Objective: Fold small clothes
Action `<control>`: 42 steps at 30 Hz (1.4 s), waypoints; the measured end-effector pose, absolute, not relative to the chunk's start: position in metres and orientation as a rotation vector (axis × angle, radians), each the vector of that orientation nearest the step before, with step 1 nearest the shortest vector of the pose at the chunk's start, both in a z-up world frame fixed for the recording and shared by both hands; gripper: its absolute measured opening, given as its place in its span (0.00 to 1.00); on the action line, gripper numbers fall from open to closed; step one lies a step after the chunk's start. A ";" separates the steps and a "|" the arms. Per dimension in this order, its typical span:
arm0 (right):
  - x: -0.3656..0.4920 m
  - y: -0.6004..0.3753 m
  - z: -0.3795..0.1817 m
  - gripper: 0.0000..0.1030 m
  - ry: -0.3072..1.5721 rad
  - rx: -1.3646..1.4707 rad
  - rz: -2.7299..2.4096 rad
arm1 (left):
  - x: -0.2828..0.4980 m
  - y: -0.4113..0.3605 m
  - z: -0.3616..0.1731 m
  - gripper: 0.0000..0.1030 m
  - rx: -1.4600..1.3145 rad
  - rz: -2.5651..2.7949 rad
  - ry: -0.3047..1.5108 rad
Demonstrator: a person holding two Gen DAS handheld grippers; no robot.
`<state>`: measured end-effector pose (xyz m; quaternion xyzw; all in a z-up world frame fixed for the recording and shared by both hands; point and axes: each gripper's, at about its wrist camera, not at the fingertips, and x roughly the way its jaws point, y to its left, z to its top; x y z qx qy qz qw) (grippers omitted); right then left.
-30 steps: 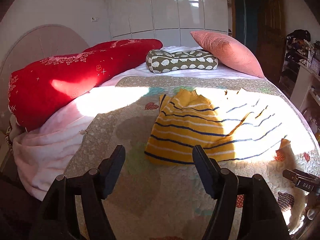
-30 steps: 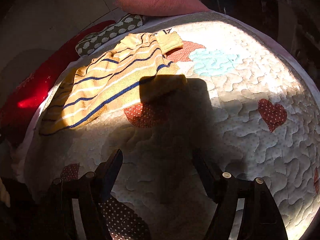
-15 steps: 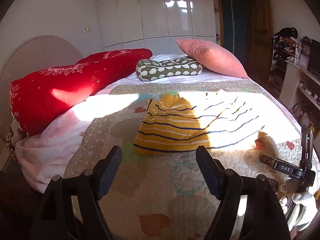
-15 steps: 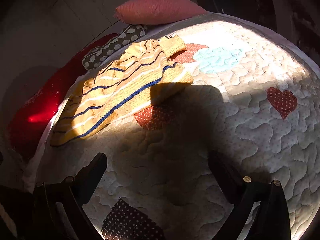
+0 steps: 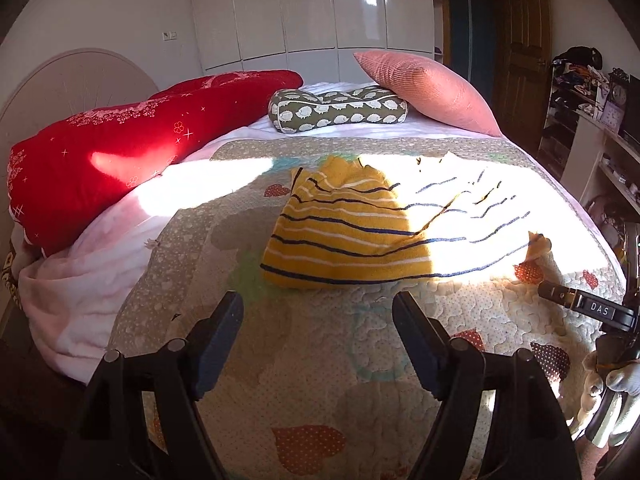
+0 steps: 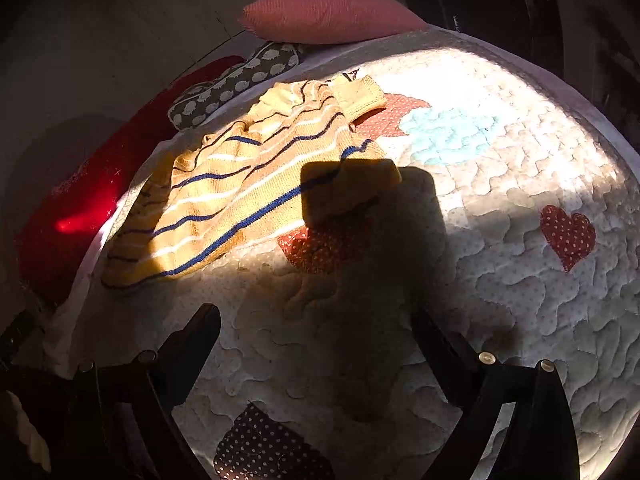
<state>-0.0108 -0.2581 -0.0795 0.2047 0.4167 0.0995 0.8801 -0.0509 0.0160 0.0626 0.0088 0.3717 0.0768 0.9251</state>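
Your left hand-held gripper (image 5: 318,312) hovers wide open and empty over the quilt (image 5: 320,380), just short of the yellow striped sweater (image 5: 340,236) lying flat mid-bed. Your right hand-held gripper (image 6: 316,326), jaws closing slightly but still wide with nothing between them, hangs near the sweater's right edge.

Left wrist view: I look down over my left claw (image 5: 318,320) across the bed (image 5: 304,364), toward the wardrobe (image 5: 312,8).
Right wrist view: steeper, nearer the quilt (image 6: 500,280).
Shared: striped sweater (image 5: 344,236), pink pillow (image 6: 332,12).
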 end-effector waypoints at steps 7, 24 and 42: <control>0.044 -0.282 -0.079 0.79 0.910 0.643 0.279 | -0.032 0.027 0.041 0.74 -0.052 0.128 0.843; 0.126 -0.190 0.011 0.12 0.771 0.450 0.267 | -0.030 0.108 0.023 0.74 -0.210 0.196 0.862; 0.103 0.098 -0.043 0.43 0.954 -0.209 0.676 | -0.065 0.235 0.012 0.74 -0.423 0.387 0.833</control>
